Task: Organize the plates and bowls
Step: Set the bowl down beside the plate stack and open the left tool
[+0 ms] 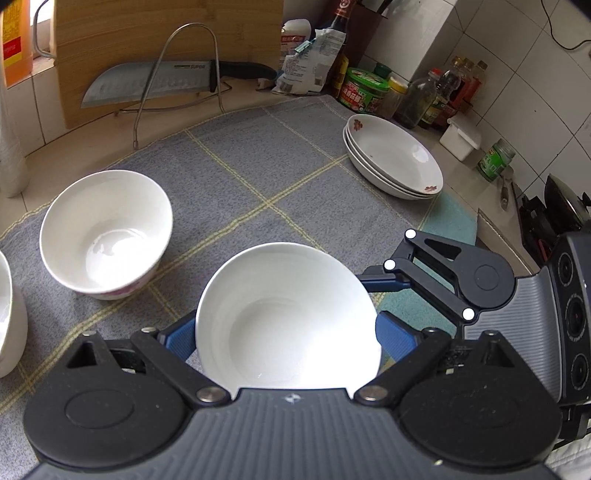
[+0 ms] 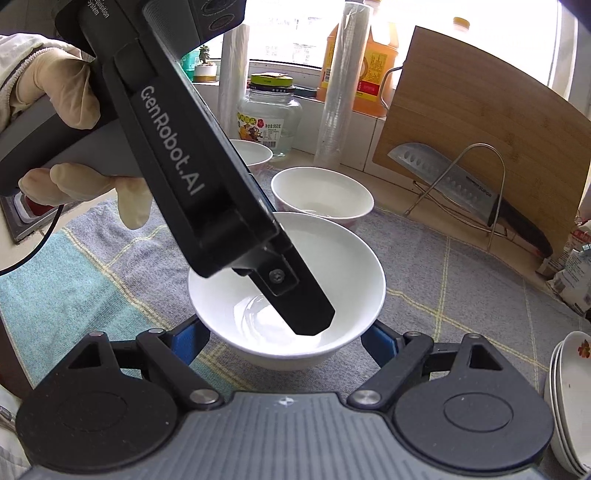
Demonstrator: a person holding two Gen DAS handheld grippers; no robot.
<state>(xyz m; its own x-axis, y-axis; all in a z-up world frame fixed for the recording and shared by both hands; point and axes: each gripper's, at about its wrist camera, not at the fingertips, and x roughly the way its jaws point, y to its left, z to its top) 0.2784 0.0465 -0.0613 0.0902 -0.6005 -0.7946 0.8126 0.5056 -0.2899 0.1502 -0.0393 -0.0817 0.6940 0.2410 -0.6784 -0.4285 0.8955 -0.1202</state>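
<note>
A plain white bowl sits between the blue pads of my left gripper, which is shut on its sides. My right gripper is shut on the same bowl from a crossing direction, and its black linkage shows at the bowl's right rim. The left gripper's finger reaches over this bowl in the right wrist view, with a gloved hand on its handle. A second white bowl stands to the left on the checked cloth. Stacked flowered plates lie at the back right.
A third bowl stands behind the second one, near a glass jar. A knife rests on a wire rack against a wooden board. Bottles and jars line the tiled corner, with a stove at right.
</note>
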